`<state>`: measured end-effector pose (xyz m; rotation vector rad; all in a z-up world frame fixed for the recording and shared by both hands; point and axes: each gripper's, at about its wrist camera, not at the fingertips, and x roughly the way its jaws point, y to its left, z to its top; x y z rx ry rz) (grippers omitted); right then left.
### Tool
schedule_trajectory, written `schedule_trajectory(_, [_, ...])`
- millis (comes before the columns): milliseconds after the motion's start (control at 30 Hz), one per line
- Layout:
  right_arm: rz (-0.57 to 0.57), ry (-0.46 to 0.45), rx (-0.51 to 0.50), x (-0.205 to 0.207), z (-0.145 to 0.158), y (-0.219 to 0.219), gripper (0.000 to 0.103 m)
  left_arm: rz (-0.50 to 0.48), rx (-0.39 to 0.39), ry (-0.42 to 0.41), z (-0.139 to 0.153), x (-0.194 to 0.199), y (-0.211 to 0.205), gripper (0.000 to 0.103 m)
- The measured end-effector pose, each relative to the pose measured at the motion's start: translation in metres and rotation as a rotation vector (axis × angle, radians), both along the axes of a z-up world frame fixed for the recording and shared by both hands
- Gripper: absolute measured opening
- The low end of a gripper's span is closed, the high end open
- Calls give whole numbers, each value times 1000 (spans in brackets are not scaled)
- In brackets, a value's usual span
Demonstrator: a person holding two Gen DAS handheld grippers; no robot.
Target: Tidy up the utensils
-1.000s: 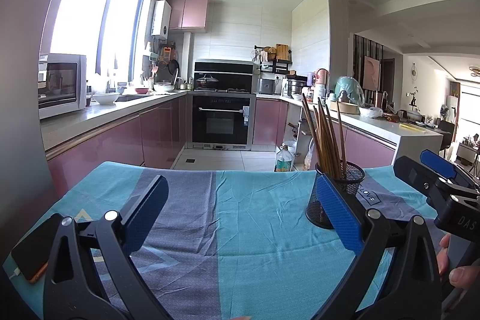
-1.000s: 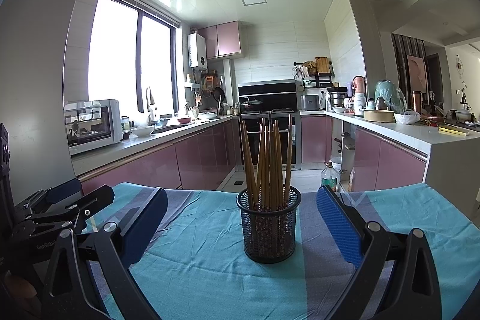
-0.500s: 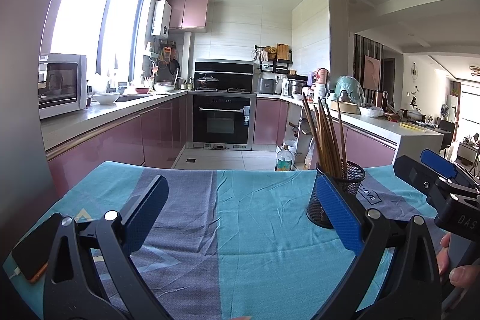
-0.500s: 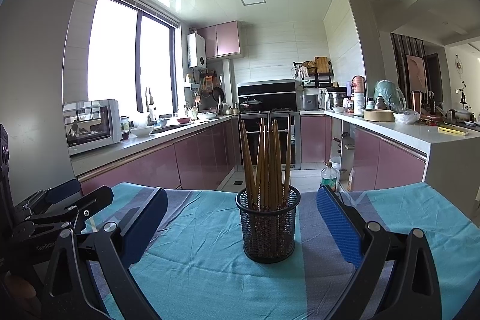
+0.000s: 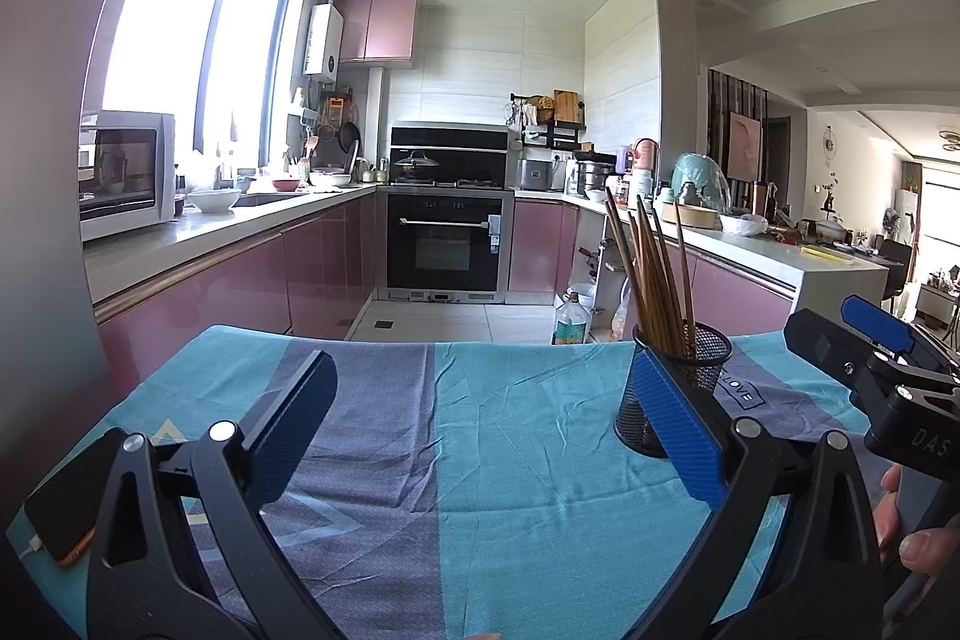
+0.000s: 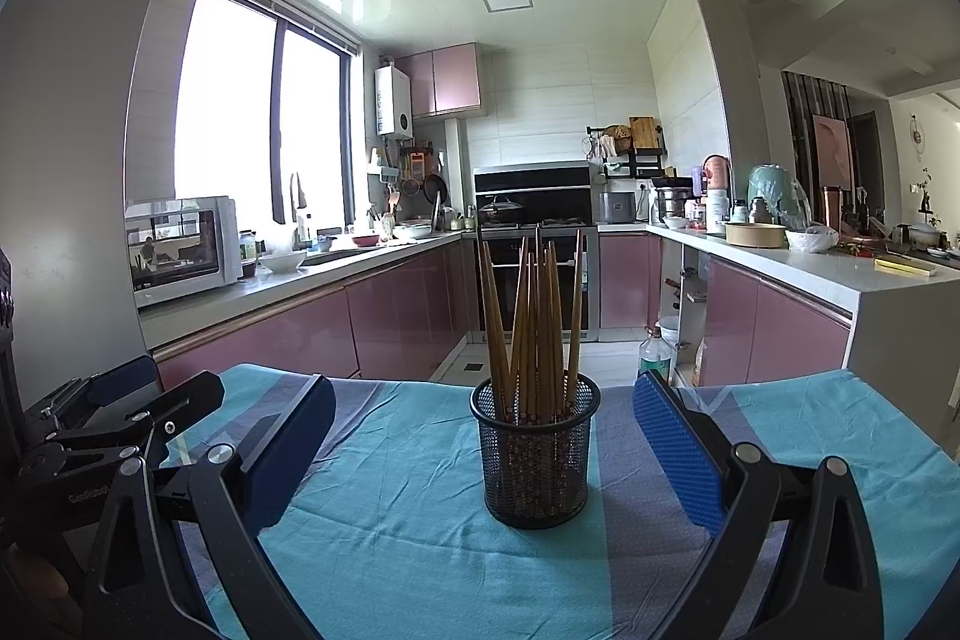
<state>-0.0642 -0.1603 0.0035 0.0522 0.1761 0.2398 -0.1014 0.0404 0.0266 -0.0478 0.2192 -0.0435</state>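
A black mesh holder [image 6: 536,451] stands upright on the blue and grey cloth [image 6: 420,520], with several wooden chopsticks [image 6: 536,316] standing in it. My right gripper [image 6: 483,451] is open and empty, its blue pads [image 6: 675,454] on either side of the holder, a little short of it. In the left wrist view the holder [image 5: 675,388] stands at the right, partly behind the right pad [image 5: 675,430]. My left gripper [image 5: 480,424] is open and empty over bare cloth. The right gripper shows at that view's right edge [image 5: 882,364].
A phone [image 5: 69,496] lies on the cloth's near left corner. Beyond the table's far edge are the kitchen floor, pink cabinets [image 6: 396,316], an oven [image 5: 447,244] and a plastic bottle [image 6: 654,349] on the floor.
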Motion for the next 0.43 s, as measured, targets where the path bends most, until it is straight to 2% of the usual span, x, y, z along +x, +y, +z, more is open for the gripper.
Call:
schedule_trajectory(167, [2,5,-2,1,0,0,96,-2,18,0,-2,1,-3,97])
schedule_trajectory(333, [-7,21,-30,4,0,-7,96,-7,16,41,-6,7,-4,97])
schedule_trajectory(433, [-52,91,-71,18,-5,-29,96,-5,14,71,-9,14,2,97])
